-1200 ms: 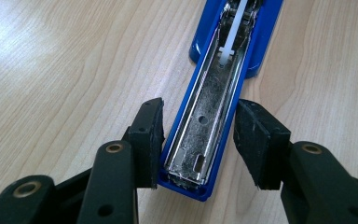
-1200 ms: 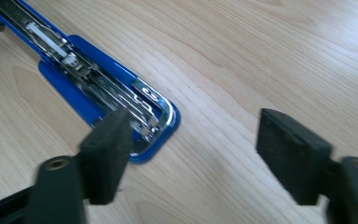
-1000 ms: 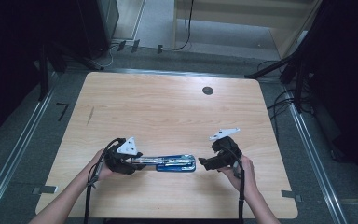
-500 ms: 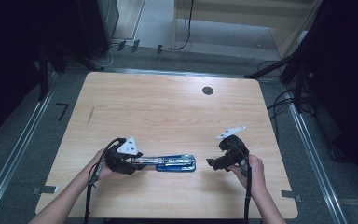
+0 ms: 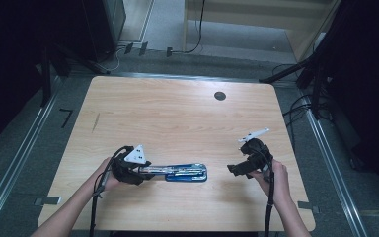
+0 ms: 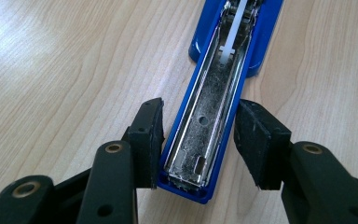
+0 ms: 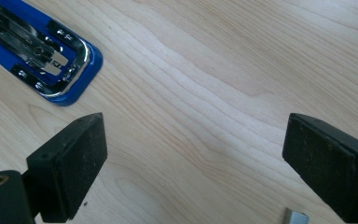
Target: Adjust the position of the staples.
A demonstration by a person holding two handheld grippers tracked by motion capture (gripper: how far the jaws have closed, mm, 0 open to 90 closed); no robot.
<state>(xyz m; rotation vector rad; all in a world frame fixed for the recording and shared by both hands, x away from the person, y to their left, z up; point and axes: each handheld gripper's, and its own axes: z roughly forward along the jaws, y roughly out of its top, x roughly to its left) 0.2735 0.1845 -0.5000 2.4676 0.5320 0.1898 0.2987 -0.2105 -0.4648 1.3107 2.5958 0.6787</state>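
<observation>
The wooden table (image 5: 177, 113) carried the whole work area, its pale grain running lengthwise and a small dark round grommet hole (image 5: 220, 96) set near its far edge. Grey floor and black cabling surrounded it on every side.

The blue stapler (image 5: 187, 173) lay flat near the table's near edge, between the two hands and left of centre. It was folded open, so that the chrome staple channel (image 6: 209, 112) faced upward along its full length, with a white plastic pusher (image 6: 233, 32) seated in the channel toward the far end.

The left gripper (image 6: 200, 140), held in the person's left hand (image 5: 106, 175), sat at the stapler's left end. Its black jaws straddled that end of the stapler: the left pad (image 6: 147, 135) stood against the blue side wall, and the right pad (image 6: 256, 137) stood just beside the opposite wall. Whether the right pad actually pressed on the stapler could not be told from the left gripper view, so a firm clamp could not be confirmed.

The right gripper (image 5: 239, 169), held in the person's right hand (image 5: 271, 175), was positioned near the stapler's right end but apart from it, with bare table between them. Its jaws had just been opening and stood wide apart, with nothing between them. In the right gripper view, the rounded blue stapler tip (image 7: 70, 70) lay beyond the left jaw.

A small grey metal piece (image 7: 296, 217) rested on the table by the right jaw; it was too small to identify.
</observation>
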